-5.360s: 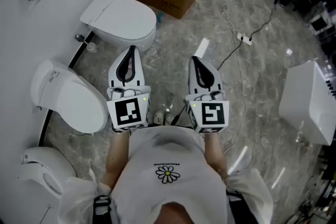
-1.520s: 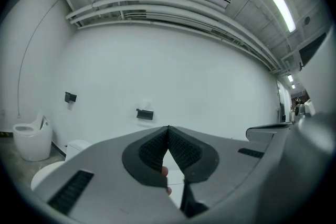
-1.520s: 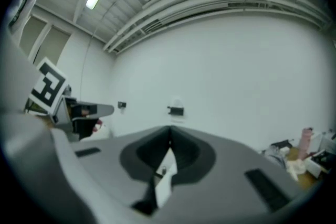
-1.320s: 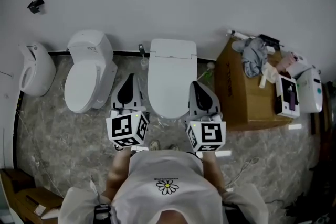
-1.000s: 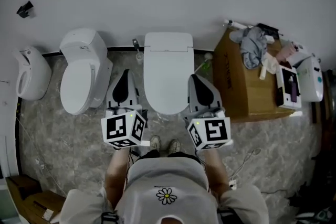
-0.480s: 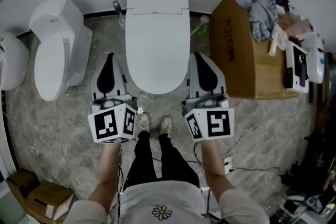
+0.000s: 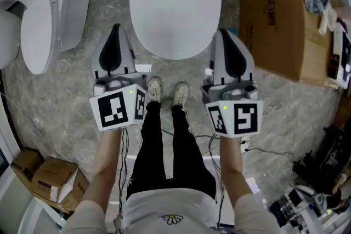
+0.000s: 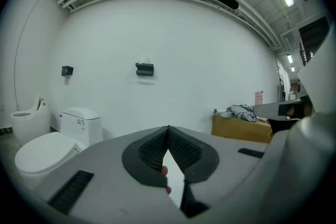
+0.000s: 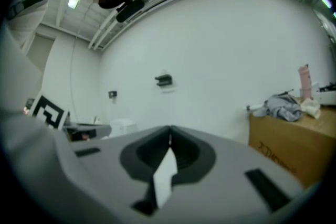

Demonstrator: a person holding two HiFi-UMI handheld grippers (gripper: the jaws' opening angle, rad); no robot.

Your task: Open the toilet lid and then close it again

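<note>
Grey marbled floor [image 7: 71, 96] spreads out under the person, whose shoes [image 7: 164, 93] stand just short of the toilet in the middle. Its toilet lid [image 7: 175, 3] lies flat and shut, straight ahead, with a neighbouring toilet [image 7: 44, 19] off to the left and a cardboard box [image 7: 279, 13] to the right.

The left hand-held gripper [image 7: 117, 27] sits beside the lid's front left curve, and the right hand-held gripper [image 7: 225, 34] beside its front right. Neither touches the lid. Each has its jaws pressed together with nothing between them, and both point about level toward the white wall.

From where I stand, the opening has yet to begin. To do it well, I'd pick one gripper and bring its closed tip in low at the front rim. It should slip under the lip of the lid only, not the seat beneath. The lift should then follow the arc of the rear hinge, not pull straight up. The other gripper should stay clear of the swing. A smooth plastic lid may slide off a narrow tip, so lifting and lowering slowly is the safer way.
</note>
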